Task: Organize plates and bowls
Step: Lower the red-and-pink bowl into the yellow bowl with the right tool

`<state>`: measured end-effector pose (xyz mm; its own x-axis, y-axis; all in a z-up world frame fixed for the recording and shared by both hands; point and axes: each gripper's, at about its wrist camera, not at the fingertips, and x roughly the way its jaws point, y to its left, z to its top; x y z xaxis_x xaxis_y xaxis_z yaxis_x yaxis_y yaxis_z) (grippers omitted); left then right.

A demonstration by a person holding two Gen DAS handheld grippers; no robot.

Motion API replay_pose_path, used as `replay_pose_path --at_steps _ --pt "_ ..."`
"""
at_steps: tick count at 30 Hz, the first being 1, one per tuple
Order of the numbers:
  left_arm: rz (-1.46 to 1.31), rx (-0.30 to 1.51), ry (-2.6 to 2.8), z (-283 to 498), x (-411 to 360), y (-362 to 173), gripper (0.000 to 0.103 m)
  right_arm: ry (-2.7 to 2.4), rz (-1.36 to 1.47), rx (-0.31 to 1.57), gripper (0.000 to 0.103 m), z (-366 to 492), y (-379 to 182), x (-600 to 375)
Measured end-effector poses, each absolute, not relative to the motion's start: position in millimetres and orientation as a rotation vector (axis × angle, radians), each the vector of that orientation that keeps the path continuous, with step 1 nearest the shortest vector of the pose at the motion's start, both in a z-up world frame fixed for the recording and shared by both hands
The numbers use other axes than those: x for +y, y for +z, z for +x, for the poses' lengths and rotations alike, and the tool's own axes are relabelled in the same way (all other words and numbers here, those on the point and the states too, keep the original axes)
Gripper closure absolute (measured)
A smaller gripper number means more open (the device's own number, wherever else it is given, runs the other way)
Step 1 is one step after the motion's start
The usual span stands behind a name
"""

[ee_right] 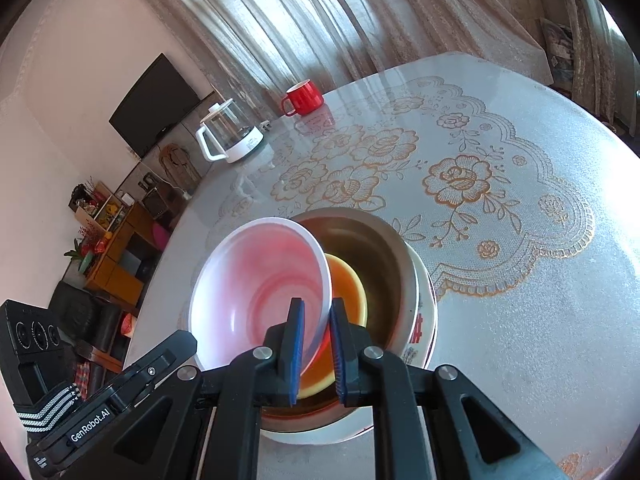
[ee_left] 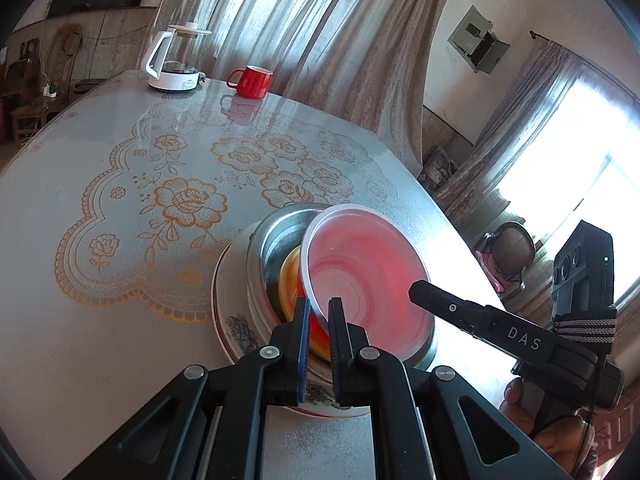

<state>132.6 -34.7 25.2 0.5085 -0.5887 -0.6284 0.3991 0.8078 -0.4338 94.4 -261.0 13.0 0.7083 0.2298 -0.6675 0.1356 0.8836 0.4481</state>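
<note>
Left gripper (ee_left: 319,312) and right gripper (ee_right: 316,314), each with flat blue-padded fingers clamped on opposite sides of the thin rim of a translucent pink plastic bowl (ee_left: 360,276), held tilted. It sits over a glossy orange bowl (ee_right: 352,288) nested in a round stainless-steel basin (ee_right: 384,248), itself stacked on a white patterned ceramic plate (ee_left: 236,320). The stack stands on a desk (ee_left: 80,216) under a lace-print cover, with a red mug (ee_left: 252,81) and glass kettle (ee_left: 176,60) well apart.
</note>
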Motion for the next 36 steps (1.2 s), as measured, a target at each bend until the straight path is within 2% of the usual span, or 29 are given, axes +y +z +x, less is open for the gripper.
replay_pose_path --at_steps 5,16,21,36 --pt "-0.240 0.867 -0.600 130.8 -37.1 18.6 0.095 0.043 0.459 0.791 0.083 93.3 10.2 -256.7" --pt "-0.239 0.872 -0.611 126.2 -39.6 16.4 0.095 0.024 0.400 0.794 0.084 93.0 4.5 -249.5" --pt "-0.208 0.860 -0.593 127.3 -42.7 16.9 0.095 0.007 0.317 0.797 0.090 91.9 3.6 -240.3" --pt "-0.131 0.802 -0.527 122.7 -42.1 19.2 0.095 -0.041 0.254 0.791 0.088 88.9 3.5 -238.9"
